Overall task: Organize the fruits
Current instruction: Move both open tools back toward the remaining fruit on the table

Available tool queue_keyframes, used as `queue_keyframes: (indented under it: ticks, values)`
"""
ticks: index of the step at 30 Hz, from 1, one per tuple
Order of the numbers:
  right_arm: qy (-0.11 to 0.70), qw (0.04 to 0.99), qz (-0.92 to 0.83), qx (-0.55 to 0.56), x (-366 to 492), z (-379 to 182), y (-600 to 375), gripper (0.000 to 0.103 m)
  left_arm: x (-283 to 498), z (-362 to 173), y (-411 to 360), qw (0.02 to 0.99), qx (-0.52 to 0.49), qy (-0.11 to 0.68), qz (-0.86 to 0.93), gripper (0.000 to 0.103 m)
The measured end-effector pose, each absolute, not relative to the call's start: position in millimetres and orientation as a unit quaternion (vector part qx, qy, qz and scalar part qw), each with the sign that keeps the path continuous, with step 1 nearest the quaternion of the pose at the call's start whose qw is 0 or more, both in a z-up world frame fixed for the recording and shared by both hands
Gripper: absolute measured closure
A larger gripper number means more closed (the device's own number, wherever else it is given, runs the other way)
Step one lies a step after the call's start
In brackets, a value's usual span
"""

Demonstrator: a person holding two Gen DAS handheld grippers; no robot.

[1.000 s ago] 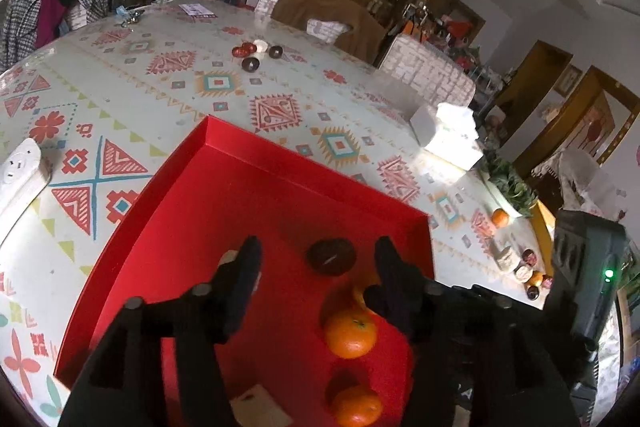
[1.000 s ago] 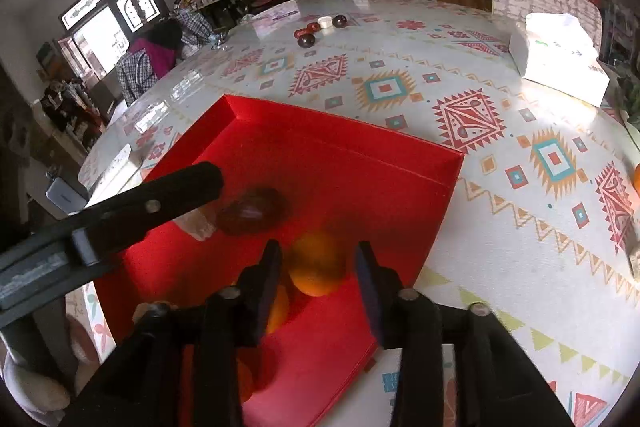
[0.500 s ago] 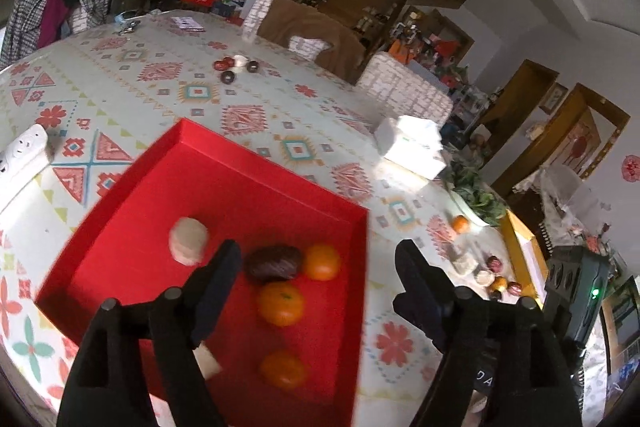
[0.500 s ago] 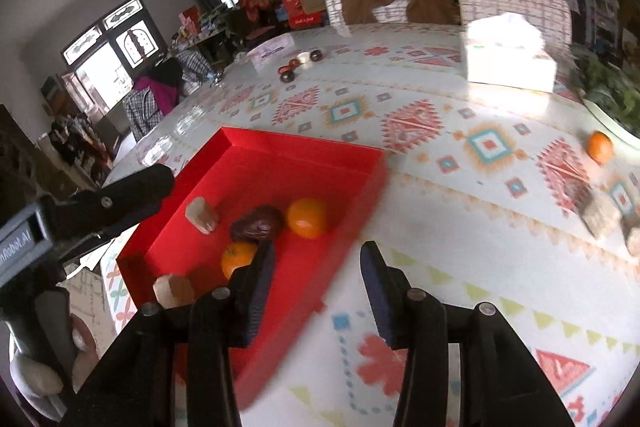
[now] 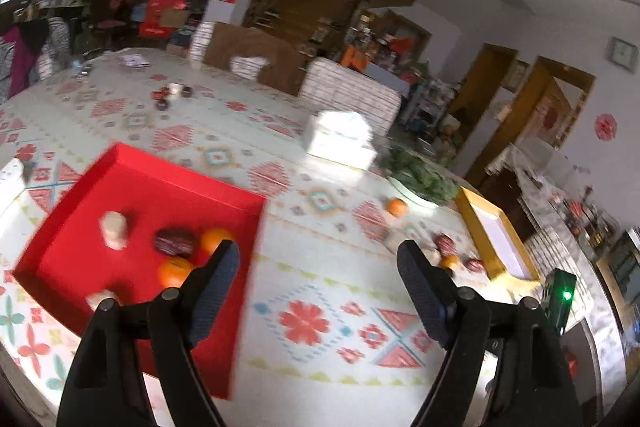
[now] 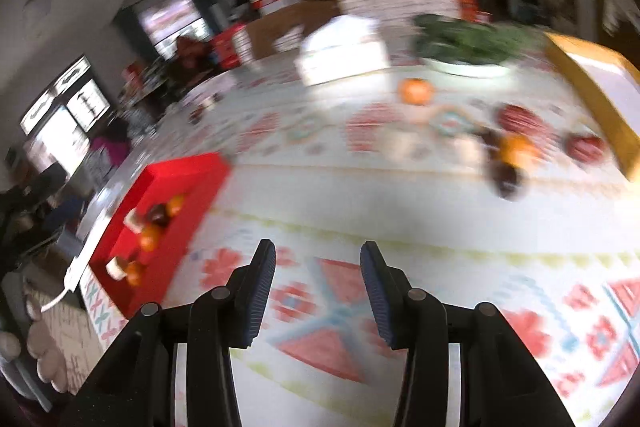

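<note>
1. cluttered living room behind, a patterned table [image 5: 320, 323] in front. from the left wrist view, the left hand-held gripper [image 5: 318, 263] stands wide with nothing between its jaws. the red tray [image 5: 132, 187] lies to its left, holding two oranges [image 5: 174, 271], a dark round fruit [image 5: 175, 242] and pale cylinder pieces [image 5: 114, 230]. the loose fruits [image 5: 450, 251] lie ahead to the right, beside a yellow-rimmed tray [image 5: 476, 219].

2. from the right wrist view, blurred, the right hand-held gripper [image 6: 318, 271] is narrowly parted and empty over bare table. the loose fruits [image 6: 516, 143] lie ahead and to its right, well apart from the red tray [image 6: 180, 171] at far left. a lone orange [image 6: 416, 91] sits further back. i judge the right hand nearer them.
</note>
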State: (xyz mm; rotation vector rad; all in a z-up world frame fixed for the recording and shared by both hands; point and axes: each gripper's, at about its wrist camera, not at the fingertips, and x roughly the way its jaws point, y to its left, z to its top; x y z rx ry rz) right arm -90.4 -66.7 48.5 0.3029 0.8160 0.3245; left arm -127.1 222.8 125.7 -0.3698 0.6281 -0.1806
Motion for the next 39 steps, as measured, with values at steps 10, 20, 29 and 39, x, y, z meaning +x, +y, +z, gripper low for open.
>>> queue_keyframes:
  ticks: [10,20,29,39]
  values:
    - [0.382,0.907,0.068,0.166,-127.8,48.1,-163.9,0.054,-141.1,111.9,165.1,0.919,-0.153,0.335,-0.139,0.022]
    - [0.387,0.906,0.059,0.163,-88.7,50.3,-174.4,0.054,-128.5,105.0,153.4,0.911,-0.151,0.355,-0.143,0.022]
    - [0.408,0.890,0.052,0.196,-0.3,34.5,-177.2,0.054,-81.3,96.7,144.2,0.905,-0.139,0.377,-0.141,0.022]
    - [0.425,0.881,0.073,0.196,18.1,15.1,-169.6,0.061,8.5,63.9,106.7,0.873,-0.163,0.429,-0.164,0.022]
